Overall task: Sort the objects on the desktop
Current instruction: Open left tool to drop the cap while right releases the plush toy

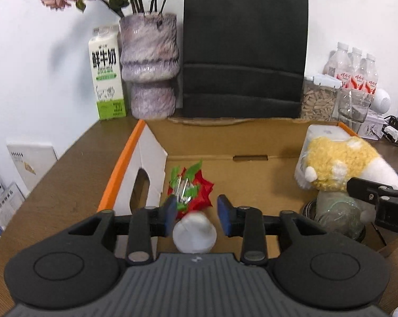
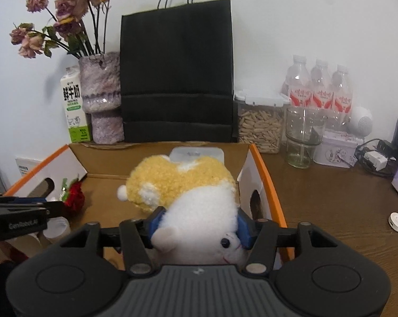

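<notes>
An open cardboard box with orange rims fills the middle of both views. My left gripper is open over its near left part. A blurred white round container lies just below the blue pads, clear of them. Beyond it lies a red fabric rose with green leaves. My right gripper stands open and wide around a yellow and white plush toy. The plush lies in the box's right side, its fur brushing both pads without being pinched. Under the plush sits a clear glass jar.
A white lidded tub stands at the box's back right. Behind the box are a milk carton, a vase of dried roses, a black paper bag, a seed jar, water bottles and a glass. A small white disc lies on the brown table.
</notes>
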### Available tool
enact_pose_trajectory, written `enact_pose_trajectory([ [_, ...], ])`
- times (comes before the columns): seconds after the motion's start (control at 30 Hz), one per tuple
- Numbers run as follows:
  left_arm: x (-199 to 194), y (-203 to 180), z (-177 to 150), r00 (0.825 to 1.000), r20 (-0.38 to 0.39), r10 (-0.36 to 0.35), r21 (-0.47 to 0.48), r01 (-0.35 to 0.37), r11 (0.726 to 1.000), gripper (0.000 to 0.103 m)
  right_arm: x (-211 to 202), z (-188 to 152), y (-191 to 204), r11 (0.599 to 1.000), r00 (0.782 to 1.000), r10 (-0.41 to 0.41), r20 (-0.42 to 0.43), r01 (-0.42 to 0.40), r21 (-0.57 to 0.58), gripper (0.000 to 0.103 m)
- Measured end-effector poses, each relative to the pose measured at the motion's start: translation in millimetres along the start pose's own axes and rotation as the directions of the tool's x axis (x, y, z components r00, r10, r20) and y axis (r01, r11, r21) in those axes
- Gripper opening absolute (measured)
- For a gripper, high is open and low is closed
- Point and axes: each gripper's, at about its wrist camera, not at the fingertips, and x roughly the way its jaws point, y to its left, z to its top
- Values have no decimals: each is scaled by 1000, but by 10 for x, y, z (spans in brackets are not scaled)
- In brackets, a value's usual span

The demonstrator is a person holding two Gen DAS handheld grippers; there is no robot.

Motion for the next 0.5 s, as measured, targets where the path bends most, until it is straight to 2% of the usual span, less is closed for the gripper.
enact_pose_trajectory([
  [0.03, -21, -6, 14, 1000, 11, 8, 5, -8, 1000, 58, -15, 12, 3, 1000, 1000, 0, 2, 0, 1, 73],
  [0.07, -54, -9, 25, 999, 24, 21, 8, -21, 1000, 67, -34, 25, 3, 1000, 1000, -7, 4, 7, 0, 83],
  [0.1, -81, -10, 40, 999, 35, 36, 7, -36, 999, 91, -53, 39, 0, 1000, 1000, -12, 8, 12, -1, 89],
  [0.13, -124, -6, 54, 997, 60, 55, 0, -55, 998, 103, -84, 60, -7, 1000, 1000, -11, 17, 11, 0, 90],
  [0.17, -182, -6, 59, 993, 99, 68, -4, -68, 998, 103, -119, 85, -20, 1000, 1000, -5, 25, 5, 6, 94],
  [0.2, -222, -7, 65, 990, 121, 72, -1, -72, 997, 103, -149, 109, -34, 1000, 1000, 5, 30, -5, 15, 103],
  [0.5, -343, -16, 128, 986, 151, 65, 3, -66, 998, 103, -332, 213, -41, 999, 998, 14, 62, -16, 35, 103],
])
